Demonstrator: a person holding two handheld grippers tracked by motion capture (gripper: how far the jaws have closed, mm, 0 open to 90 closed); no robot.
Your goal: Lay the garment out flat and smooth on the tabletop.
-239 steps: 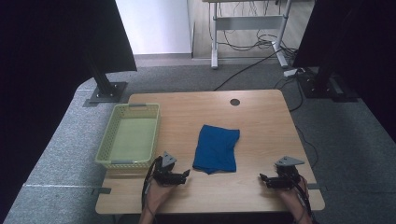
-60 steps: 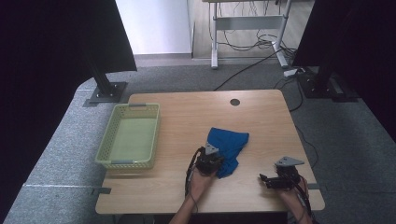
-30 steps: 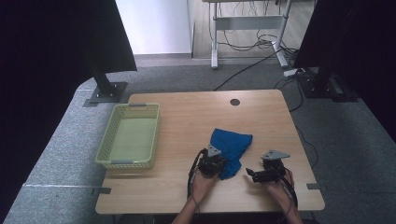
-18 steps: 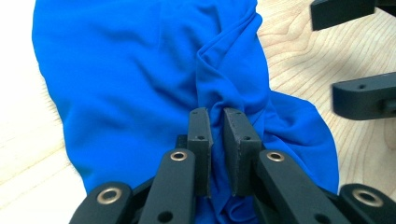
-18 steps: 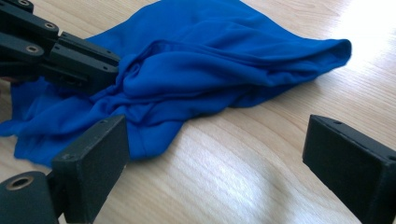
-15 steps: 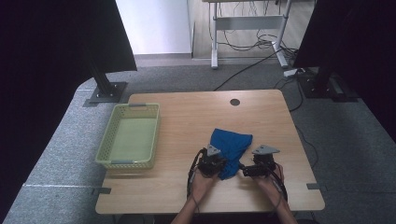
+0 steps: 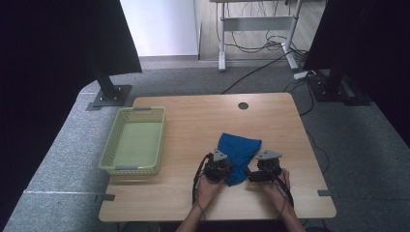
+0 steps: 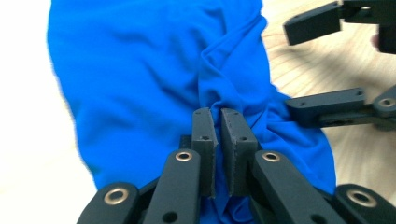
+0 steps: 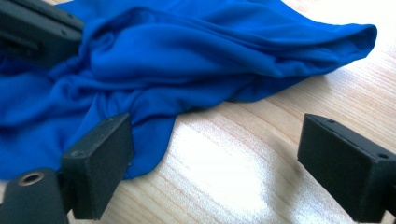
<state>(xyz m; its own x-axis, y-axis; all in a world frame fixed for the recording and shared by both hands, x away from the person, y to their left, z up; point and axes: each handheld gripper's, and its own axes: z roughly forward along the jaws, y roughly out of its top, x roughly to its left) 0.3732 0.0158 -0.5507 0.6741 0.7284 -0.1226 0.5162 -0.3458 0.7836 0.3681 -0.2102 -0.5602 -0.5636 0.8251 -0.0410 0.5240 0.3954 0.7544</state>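
Lying bunched near the table's [image 7: 193, 121] front edge in the high view, the blue cloth [image 7: 239, 154] sits between both claws. In the left gripper view, the left claw [image 8: 218, 122] is clenched on a cloth fold. In the right gripper view, the right claw [image 9: 219, 158] stands released at the cloth's edge.

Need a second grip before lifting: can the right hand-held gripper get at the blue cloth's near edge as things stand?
Probably yes. The right hand-held gripper is open, its jaws at the edge of the blue cloth with bare table between them. The left hand-held gripper pinches a fold farther along, off its path.
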